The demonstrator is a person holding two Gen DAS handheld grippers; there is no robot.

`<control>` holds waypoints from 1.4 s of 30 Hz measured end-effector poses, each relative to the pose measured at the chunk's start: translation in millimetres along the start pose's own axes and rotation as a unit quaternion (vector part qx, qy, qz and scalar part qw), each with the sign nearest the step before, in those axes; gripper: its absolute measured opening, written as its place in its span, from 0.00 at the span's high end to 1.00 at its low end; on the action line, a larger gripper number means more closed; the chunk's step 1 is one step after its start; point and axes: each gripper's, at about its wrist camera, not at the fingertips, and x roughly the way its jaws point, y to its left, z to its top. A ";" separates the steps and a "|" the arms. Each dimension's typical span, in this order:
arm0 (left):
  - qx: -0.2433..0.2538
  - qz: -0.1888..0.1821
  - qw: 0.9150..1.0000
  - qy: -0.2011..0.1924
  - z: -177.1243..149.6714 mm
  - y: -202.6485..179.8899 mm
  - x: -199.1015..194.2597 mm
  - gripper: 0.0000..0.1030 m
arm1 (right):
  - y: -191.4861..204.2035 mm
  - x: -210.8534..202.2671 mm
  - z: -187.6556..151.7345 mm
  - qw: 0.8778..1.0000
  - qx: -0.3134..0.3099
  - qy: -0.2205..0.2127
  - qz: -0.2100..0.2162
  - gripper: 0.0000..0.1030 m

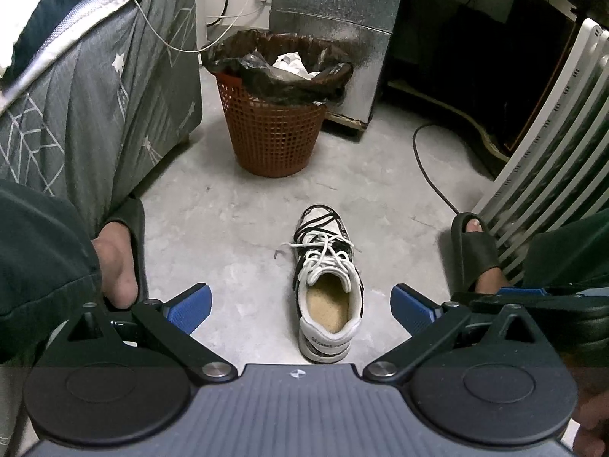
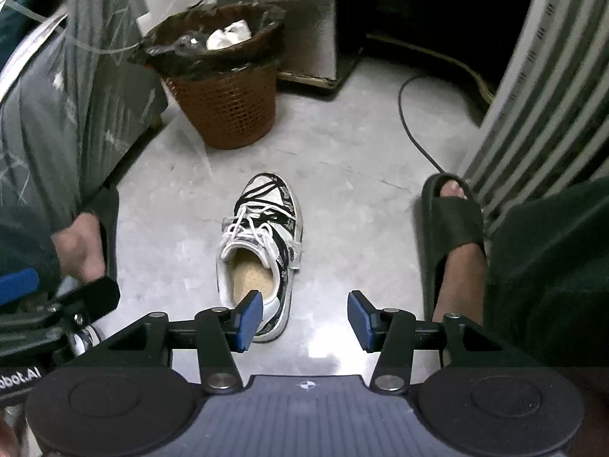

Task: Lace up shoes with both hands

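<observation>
A white and black sneaker [image 1: 327, 285] stands on the grey floor, toe pointing away, its white laces [image 1: 323, 257] tied loosely over the tongue. My left gripper [image 1: 300, 304] hangs above the heel, wide open, with nothing between its blue pads [image 1: 190, 308]. The same sneaker [image 2: 259, 251] lies ahead and left of centre in the right wrist view. Above the floor just right of the heel, my right gripper [image 2: 304, 318] is open and holds nothing. Its left pad [image 2: 249, 320] overlaps the heel in the picture. The left gripper's blue pad [image 2: 17, 285] shows at the left edge.
An orange mesh waste basket [image 1: 274, 114] with a black liner stands beyond the shoe. A person's feet in dark slides [image 1: 475, 251] [image 1: 121, 255] flank the shoe. A white radiator [image 1: 552, 144] is at right, grey bedding [image 1: 95, 95] at left, a black cable [image 1: 426, 167] on the floor.
</observation>
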 end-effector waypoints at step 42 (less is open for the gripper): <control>-0.004 0.005 0.999 0.053 -17.5 -9.3 44.4 0.00 | -11.1 26.6 -17.4 0.999 -0.006 0.028 -0.031 0.48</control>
